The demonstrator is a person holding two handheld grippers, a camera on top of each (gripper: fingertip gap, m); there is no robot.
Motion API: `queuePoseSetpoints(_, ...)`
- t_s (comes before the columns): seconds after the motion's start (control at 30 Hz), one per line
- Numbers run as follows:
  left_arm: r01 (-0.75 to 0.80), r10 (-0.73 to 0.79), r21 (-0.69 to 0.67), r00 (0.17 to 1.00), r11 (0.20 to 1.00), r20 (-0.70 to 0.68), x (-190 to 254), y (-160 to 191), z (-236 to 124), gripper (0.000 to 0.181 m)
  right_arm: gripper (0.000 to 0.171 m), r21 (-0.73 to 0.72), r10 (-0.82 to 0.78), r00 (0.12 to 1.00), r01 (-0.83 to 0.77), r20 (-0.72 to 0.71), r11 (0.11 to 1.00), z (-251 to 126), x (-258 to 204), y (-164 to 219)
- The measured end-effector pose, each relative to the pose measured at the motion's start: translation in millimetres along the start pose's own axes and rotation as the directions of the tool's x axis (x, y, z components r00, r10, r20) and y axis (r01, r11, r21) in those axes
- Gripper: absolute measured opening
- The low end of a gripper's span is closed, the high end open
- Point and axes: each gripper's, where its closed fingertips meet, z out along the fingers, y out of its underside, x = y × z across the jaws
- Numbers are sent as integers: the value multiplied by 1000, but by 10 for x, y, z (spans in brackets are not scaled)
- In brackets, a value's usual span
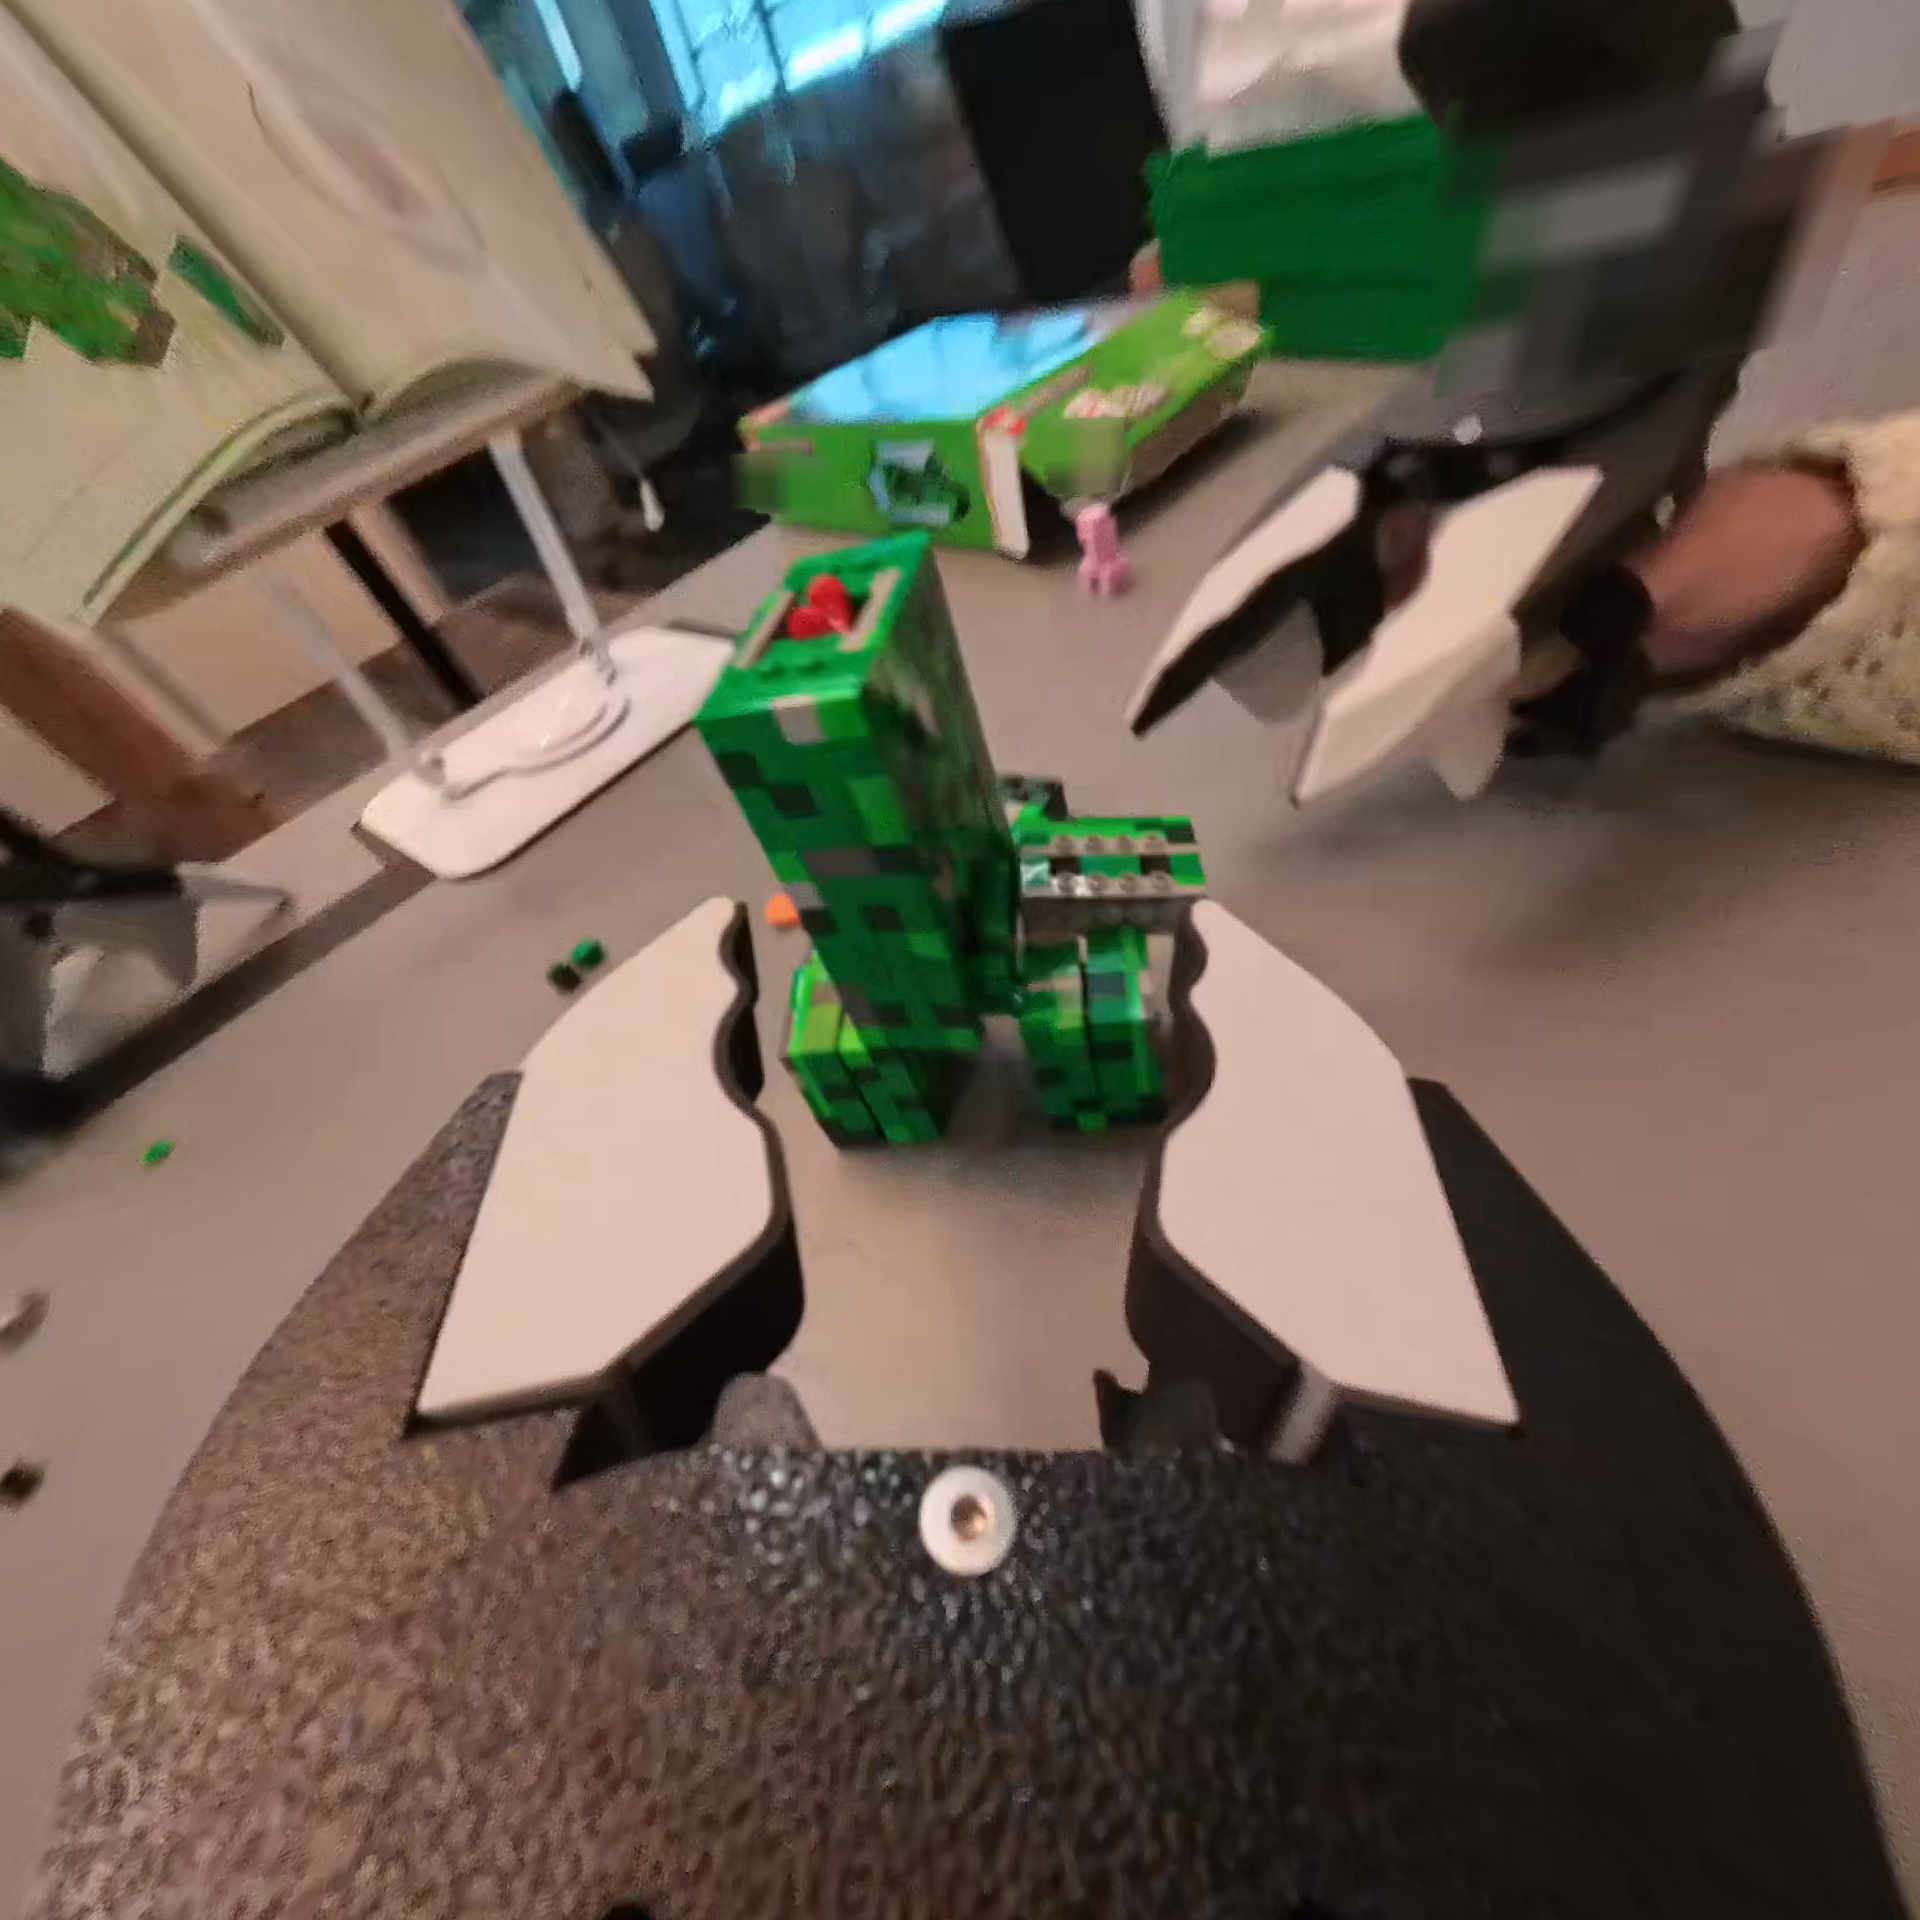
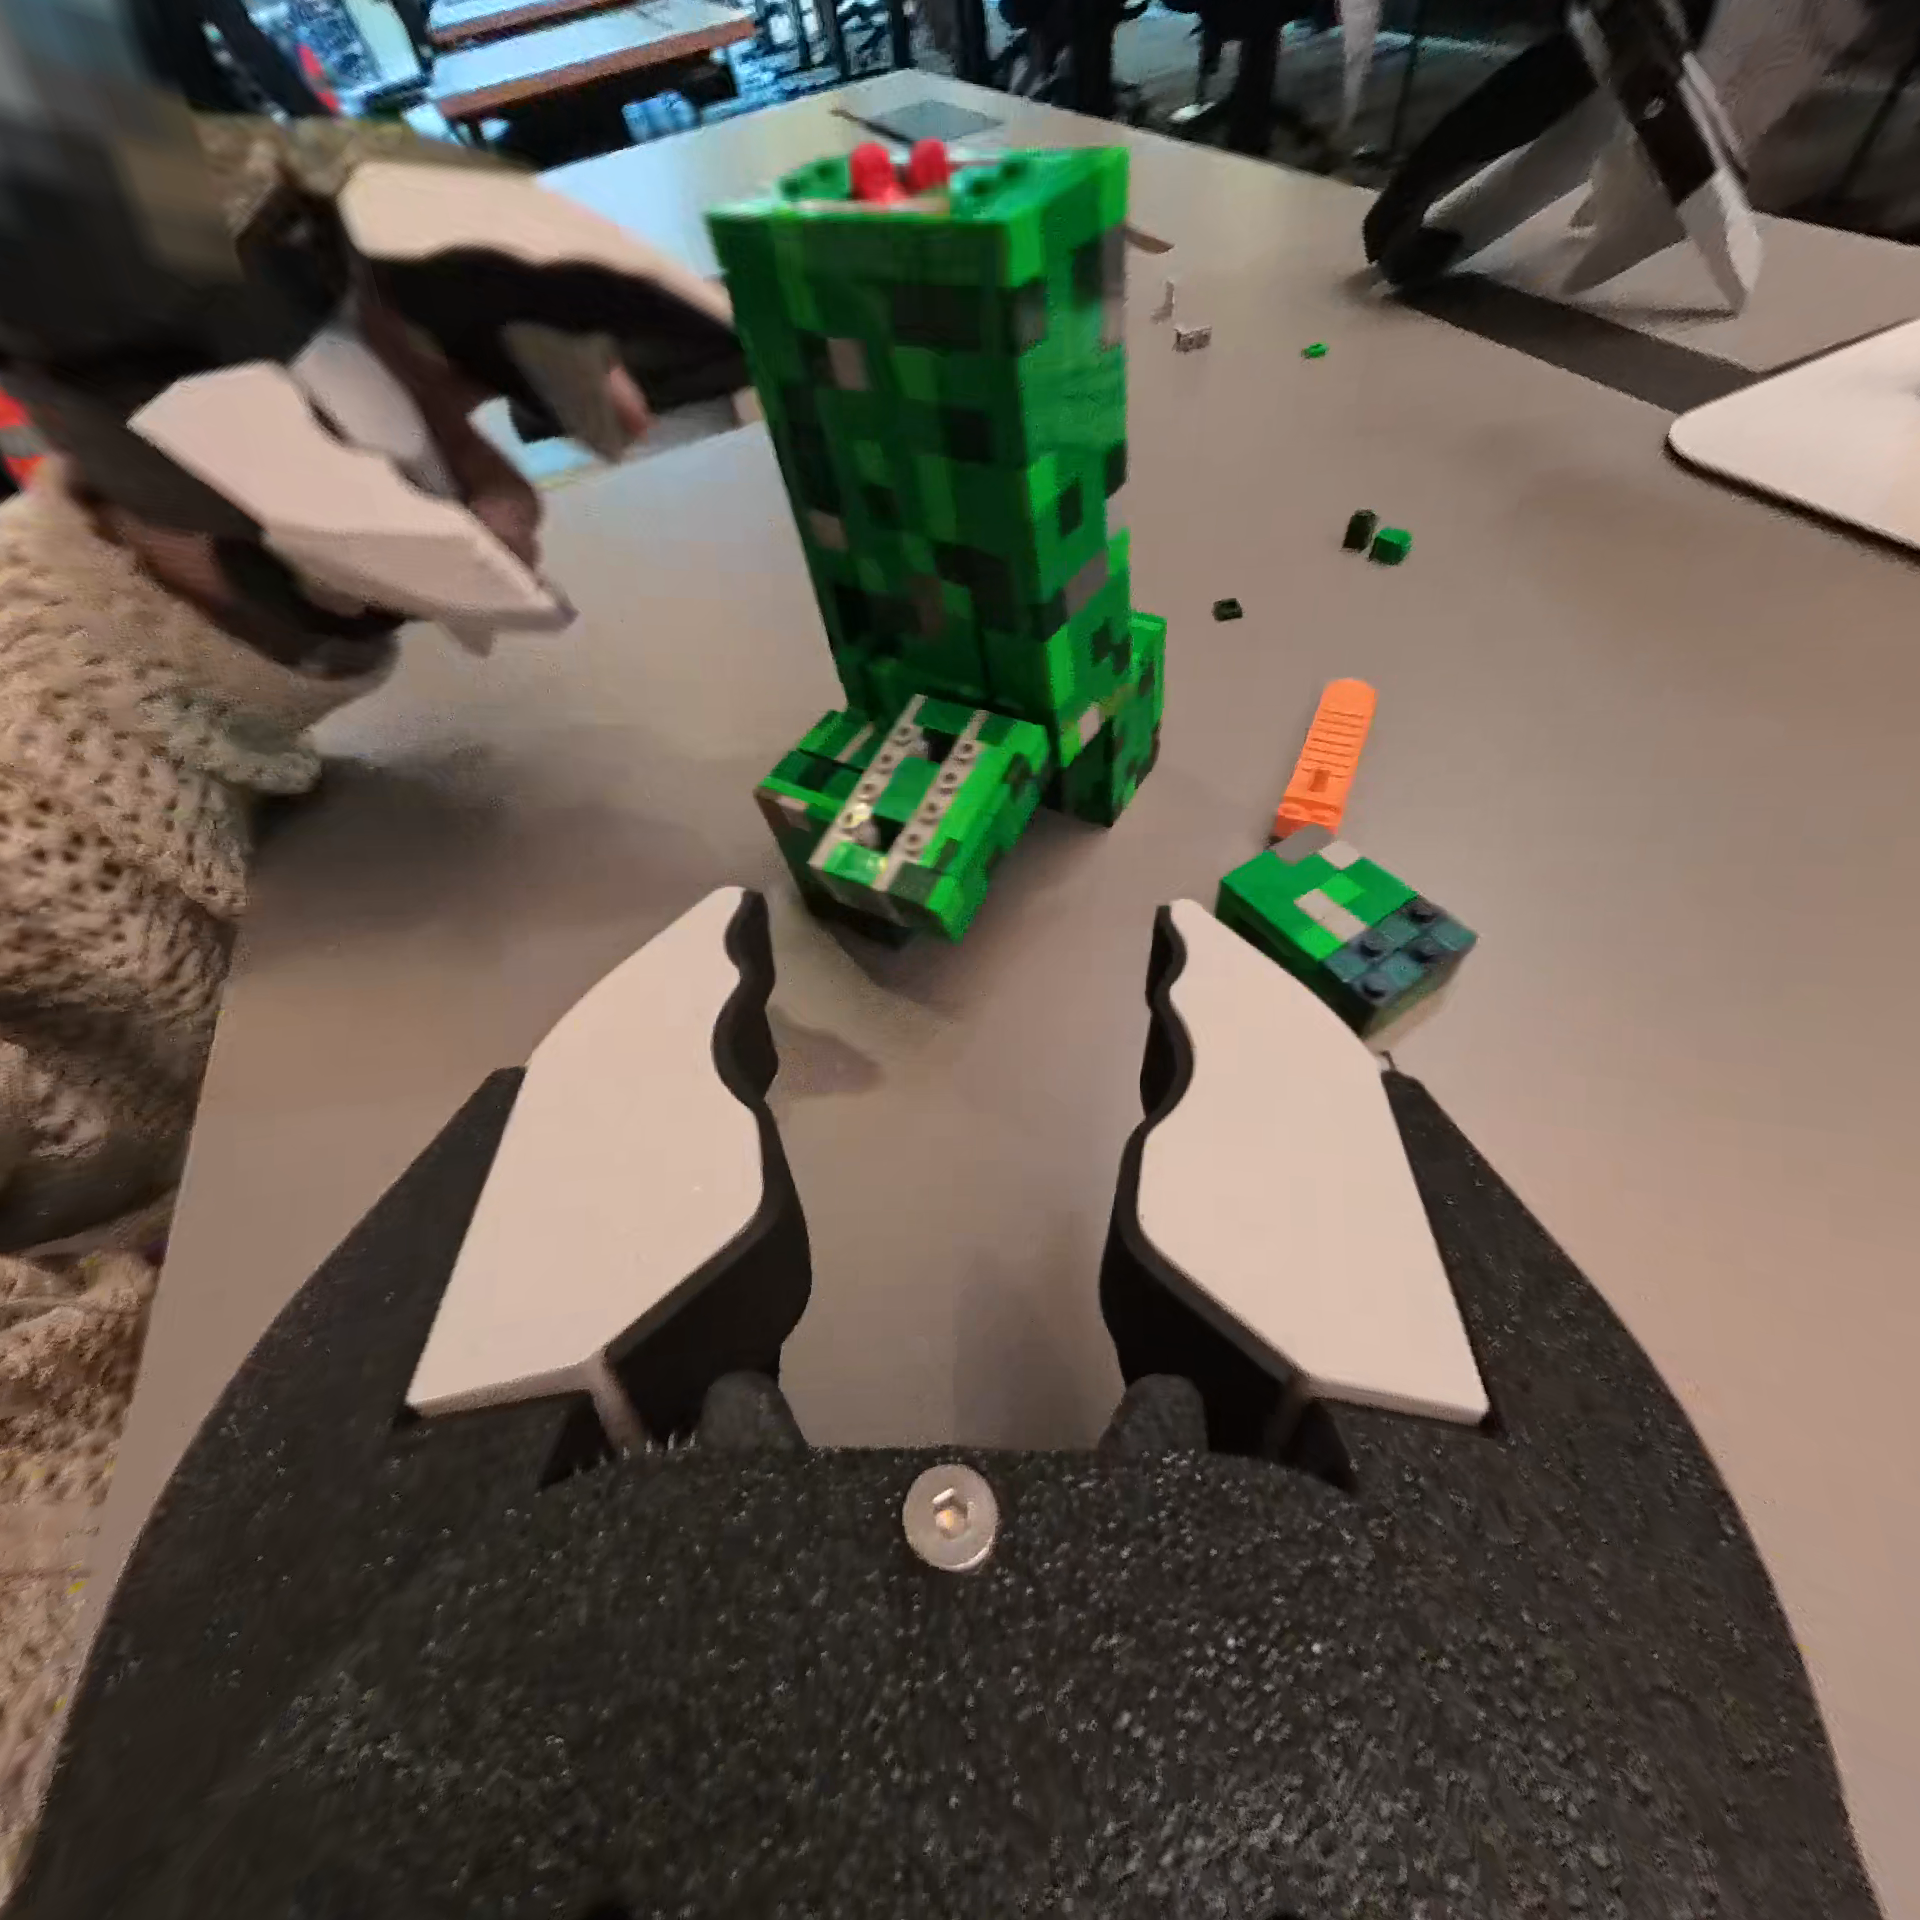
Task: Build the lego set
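A grey counter (image 1: 1558,1039) carries a flat white base plate (image 1: 540,748) with rounded corners. Clear uprights (image 1: 551,540) rise from this base plate. In the right wrist view only a corner of the plate (image 2: 1808,447) shows at the edge. Near the base plate, across a dark seam in the counter, stands a black and white object (image 2: 1621,177), too blurred to identify. Farther from the base plate, at the counter's end, a darker grey panel (image 2: 925,120) lies flush in the top. Well beyond the base plate, off the counter, stand brown wooden tables (image 2: 582,62).
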Motion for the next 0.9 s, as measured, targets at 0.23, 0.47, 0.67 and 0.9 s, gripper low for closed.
queuePoseSetpoints(0.23,240,-293,-205,912,949,-287,-114,467,290,115,66,29,-26,996,29,-89,999,67,-260,85)
queuePoseSetpoints(0.47,130,-244,-331,912,935,-331,196,754,318,118,63,-7,-43,986,42,-159,999,41,-102,140)
queuePoseSetpoints(0.67,68,-161,-266,925,962,-345,243,655,246,99,62,-21,-104,978,102,-180,995,-40,57,156)
queuePoseSetpoints(0.9,-153,50,-201,896,968,-441,183,717,590,126,53,75,-158,986,154,54,985,-193,138,64)
